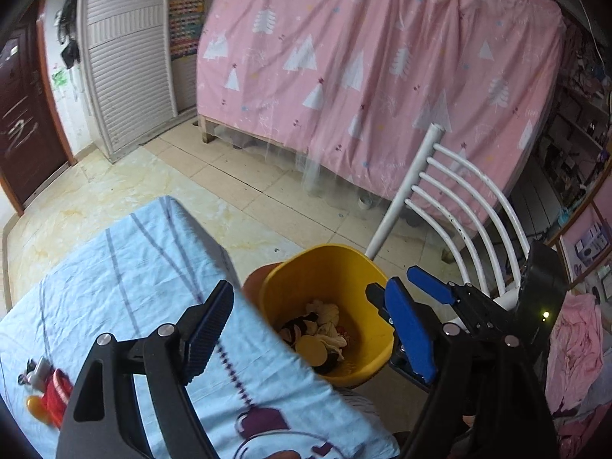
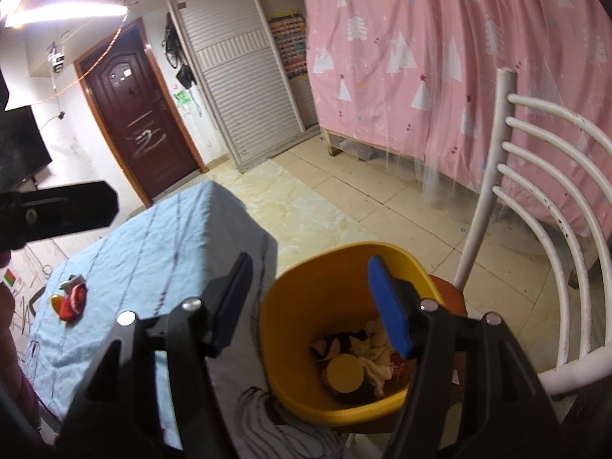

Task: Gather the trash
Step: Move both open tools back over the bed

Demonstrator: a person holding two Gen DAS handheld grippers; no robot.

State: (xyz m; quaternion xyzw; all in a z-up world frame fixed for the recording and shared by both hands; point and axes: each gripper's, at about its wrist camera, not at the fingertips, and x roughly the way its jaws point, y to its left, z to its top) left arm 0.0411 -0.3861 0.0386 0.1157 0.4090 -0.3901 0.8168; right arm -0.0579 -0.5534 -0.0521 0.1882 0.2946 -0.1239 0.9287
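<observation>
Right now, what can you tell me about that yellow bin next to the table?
The yellow bin looks like smooth plastic, with a rounded-square open rim and no lid in view. It stands upright on the brown seat of the white chair, close beside the table's light blue cloth. Inside lies a heap of crumpled pale and dark scraps with a round yellow disc on top. It looks under half full. Both grippers hover open above it, holding nothing.

We are seeing a table draped in a pale blue striped cloth (image 2: 153, 237), with a small red and orange clutter of scraps (image 2: 70, 300) lying near its far left corner.
</observation>
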